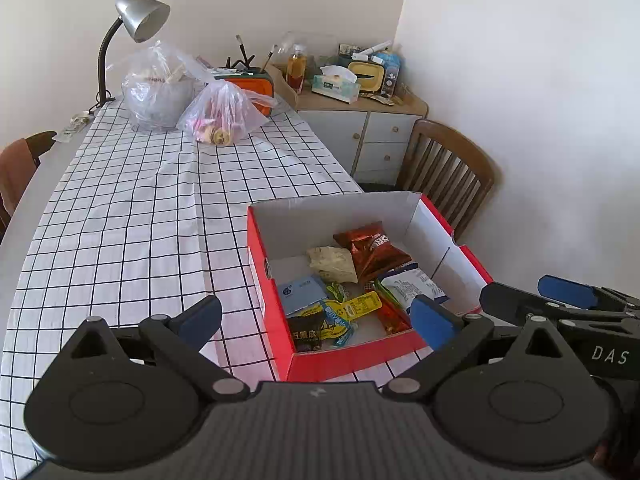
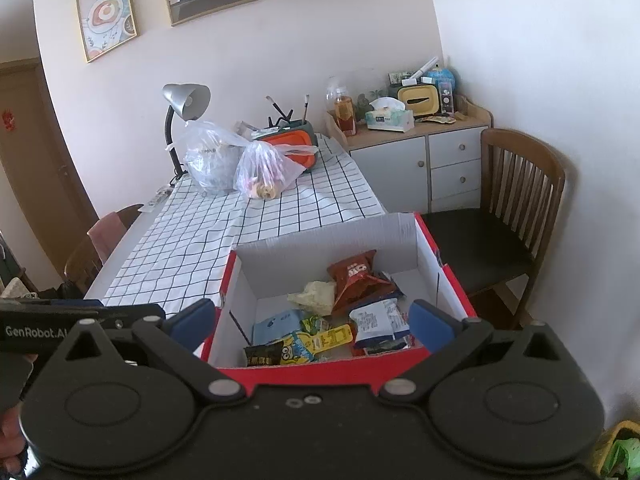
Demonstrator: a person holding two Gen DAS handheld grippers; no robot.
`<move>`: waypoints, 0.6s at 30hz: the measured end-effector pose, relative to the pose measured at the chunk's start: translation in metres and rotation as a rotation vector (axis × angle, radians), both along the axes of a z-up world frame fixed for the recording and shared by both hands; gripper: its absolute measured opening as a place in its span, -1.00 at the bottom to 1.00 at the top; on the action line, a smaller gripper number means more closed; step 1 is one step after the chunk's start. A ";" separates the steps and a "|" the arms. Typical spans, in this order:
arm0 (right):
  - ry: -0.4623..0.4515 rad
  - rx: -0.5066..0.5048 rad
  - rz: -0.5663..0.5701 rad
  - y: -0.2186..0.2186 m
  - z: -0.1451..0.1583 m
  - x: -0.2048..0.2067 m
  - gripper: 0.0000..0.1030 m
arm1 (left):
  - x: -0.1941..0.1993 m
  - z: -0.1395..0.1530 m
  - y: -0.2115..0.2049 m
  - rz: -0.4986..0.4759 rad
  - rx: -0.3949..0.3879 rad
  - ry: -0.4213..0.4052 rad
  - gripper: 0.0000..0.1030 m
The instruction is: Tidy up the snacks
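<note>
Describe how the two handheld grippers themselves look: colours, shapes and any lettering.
Both are matte black plastic. The left gripper and right gripper each have two round pivot housings, angled link arms with silver rivets, a ribbed black body between them, and blue pads on the fingertips. White lettering reads "DAS" on the right gripper's side and "GenRobot.AI" on the left one's. No cables or sleeves show.

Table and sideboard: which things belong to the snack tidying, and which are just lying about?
Job: red box; snack packets in it, such as the brown bag; two plastic bags of snacks.
Lying about: lamp, tissue box, bottle, chair.
</note>
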State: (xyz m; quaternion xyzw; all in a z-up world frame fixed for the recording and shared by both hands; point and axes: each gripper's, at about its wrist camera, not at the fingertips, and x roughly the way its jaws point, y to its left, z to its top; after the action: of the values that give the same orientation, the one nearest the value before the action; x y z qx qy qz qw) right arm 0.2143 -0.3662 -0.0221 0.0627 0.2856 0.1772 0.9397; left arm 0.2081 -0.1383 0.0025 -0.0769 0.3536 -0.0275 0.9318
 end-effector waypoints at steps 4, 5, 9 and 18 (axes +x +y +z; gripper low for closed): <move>0.004 0.000 -0.004 0.000 0.000 0.000 1.00 | -0.001 0.000 -0.001 -0.004 0.007 -0.003 0.97; 0.006 0.002 -0.005 0.001 0.000 0.000 1.00 | -0.001 0.000 -0.001 -0.004 0.006 -0.002 0.97; 0.013 0.003 -0.014 0.000 -0.001 0.001 1.00 | -0.001 0.000 0.000 -0.004 0.005 -0.005 0.97; 0.024 0.001 -0.031 0.001 -0.002 0.000 1.00 | -0.003 0.001 0.003 -0.008 -0.002 -0.015 0.97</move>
State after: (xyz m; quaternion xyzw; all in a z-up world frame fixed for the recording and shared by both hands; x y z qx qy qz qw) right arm 0.2143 -0.3655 -0.0242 0.0698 0.2959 0.1622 0.9388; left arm 0.2052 -0.1357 0.0038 -0.0764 0.3467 -0.0322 0.9343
